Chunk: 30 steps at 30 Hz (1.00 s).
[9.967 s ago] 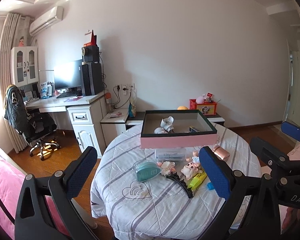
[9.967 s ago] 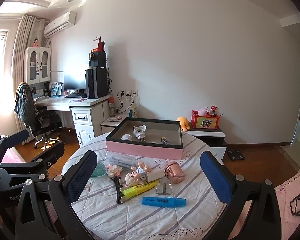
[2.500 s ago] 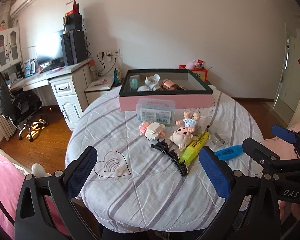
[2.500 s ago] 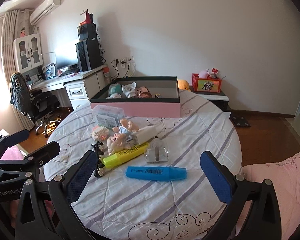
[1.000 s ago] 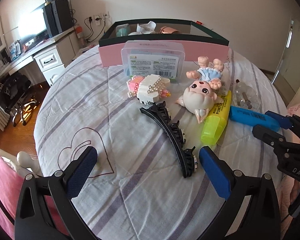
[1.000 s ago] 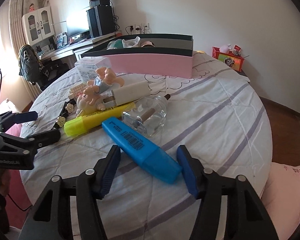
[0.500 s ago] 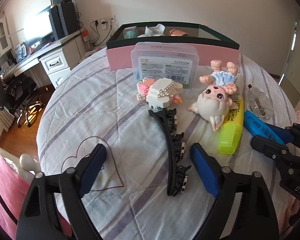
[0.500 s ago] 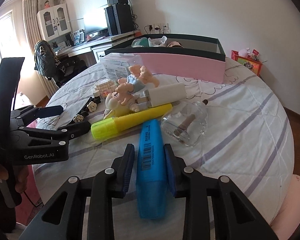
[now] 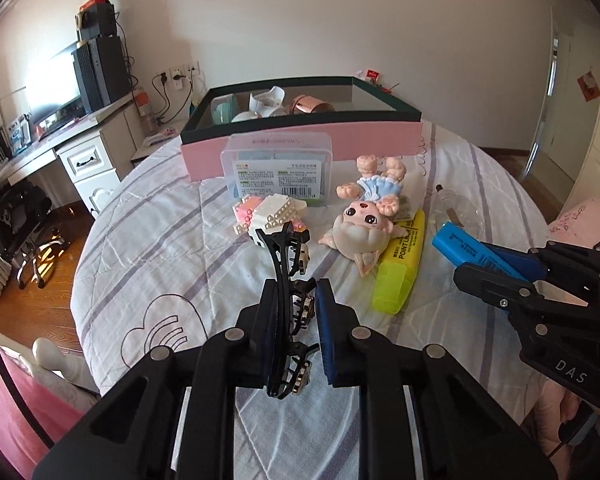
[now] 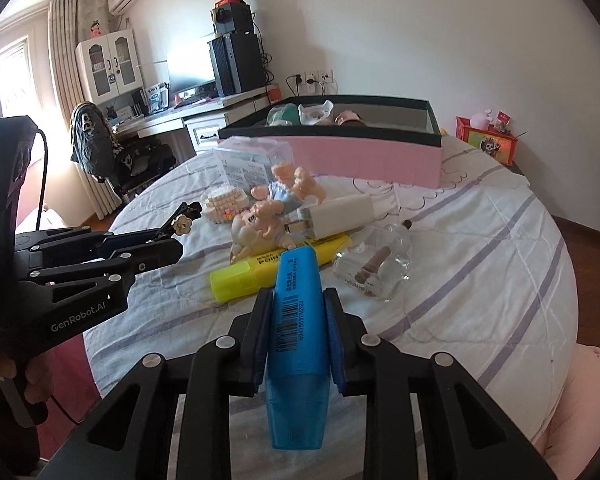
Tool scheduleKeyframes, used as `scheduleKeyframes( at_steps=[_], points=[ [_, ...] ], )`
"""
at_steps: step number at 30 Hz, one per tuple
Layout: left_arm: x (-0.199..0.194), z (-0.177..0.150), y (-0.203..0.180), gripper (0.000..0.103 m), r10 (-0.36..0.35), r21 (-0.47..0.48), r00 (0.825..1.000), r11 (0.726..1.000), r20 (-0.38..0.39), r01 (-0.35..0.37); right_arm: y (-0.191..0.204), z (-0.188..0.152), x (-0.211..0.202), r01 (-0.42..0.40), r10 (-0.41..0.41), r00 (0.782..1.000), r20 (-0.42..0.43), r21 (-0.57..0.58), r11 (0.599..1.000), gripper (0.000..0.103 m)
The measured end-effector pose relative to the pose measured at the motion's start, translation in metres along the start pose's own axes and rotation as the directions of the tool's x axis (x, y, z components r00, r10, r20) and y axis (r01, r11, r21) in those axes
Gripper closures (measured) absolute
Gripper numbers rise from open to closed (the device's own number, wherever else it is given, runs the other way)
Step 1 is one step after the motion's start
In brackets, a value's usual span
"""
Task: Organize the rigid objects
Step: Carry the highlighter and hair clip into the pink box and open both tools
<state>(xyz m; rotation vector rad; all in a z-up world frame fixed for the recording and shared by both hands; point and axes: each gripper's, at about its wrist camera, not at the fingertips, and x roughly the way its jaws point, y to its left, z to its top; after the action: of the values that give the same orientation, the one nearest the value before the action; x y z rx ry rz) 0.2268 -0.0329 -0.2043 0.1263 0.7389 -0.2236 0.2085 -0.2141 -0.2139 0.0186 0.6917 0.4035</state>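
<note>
Blue plastic fills the right wrist view: the blue highlighter [image 10: 298,332] is pinched between the 2 pads of the right gripper [image 10: 296,312], its long axis running along the fingers, barcode label up, translucent cap end toward the camera and the opaque end pointing forward toward the yellow highlighter [image 10: 278,266]. From the left wrist view the same marker juts out of the right gripper [image 9: 496,268] toward the left and away, above the striped tablecloth [image 9: 148,248]; whether it touches the cloth cannot be told. The left gripper [image 9: 296,304] is pressed in on the black hair clip [image 9: 288,280], a long curved claw whose axis lies fore and aft along the fingers, 1 end tucked back between the pads and the other reaching toward the white and pink brick toy [image 9: 268,216]. Both tools point roughly across the table toward the pink box [image 9: 304,136], which sits at the far side with several items already inside. Between box and grippers lie a clear plastic case [image 9: 278,172], a small doll [image 9: 364,220] resting head-down partly on the yellow highlighter, and a clear glass bottle [image 10: 376,268] on its side just right of it. A white rectangular block [image 10: 340,210] sits against the doll.
</note>
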Motion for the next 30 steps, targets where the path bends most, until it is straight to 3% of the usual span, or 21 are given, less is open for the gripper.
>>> scheduleKeyframes(
  at_steps=[9,17,23,27,30],
  points=[
    [-0.028,0.027,-0.004,0.085,-0.016,0.019,0.997,1.000,0.080,0.014,0.008,0.036,-0.015,0.010,-0.008,0.997,0.080,-0.031,0.999,0.077],
    [-0.011,0.090,0.001,0.085,-0.040,0.038,0.993,0.999,0.114,0.036,-0.001,0.098,-0.009,-0.010,0.019,0.990,0.140,-0.063,0.998,0.077],
    [0.036,0.156,0.021,0.085,-0.045,0.039,0.994,0.998,0.095,0.042,-0.023,0.155,0.027,0.015,-0.003,0.991,0.131,-0.087,0.996,0.077],
    [0.088,0.191,0.039,0.085,-0.060,0.010,0.998,0.998,0.025,0.060,-0.049,0.187,0.066,0.065,-0.057,0.994,0.096,-0.084,0.994,0.077],
    [0.126,0.205,0.039,0.085,-0.030,0.030,0.999,0.999,-0.029,0.031,-0.070,0.201,0.102,0.106,-0.102,0.994,0.044,-0.080,0.991,0.077]
  ],
)
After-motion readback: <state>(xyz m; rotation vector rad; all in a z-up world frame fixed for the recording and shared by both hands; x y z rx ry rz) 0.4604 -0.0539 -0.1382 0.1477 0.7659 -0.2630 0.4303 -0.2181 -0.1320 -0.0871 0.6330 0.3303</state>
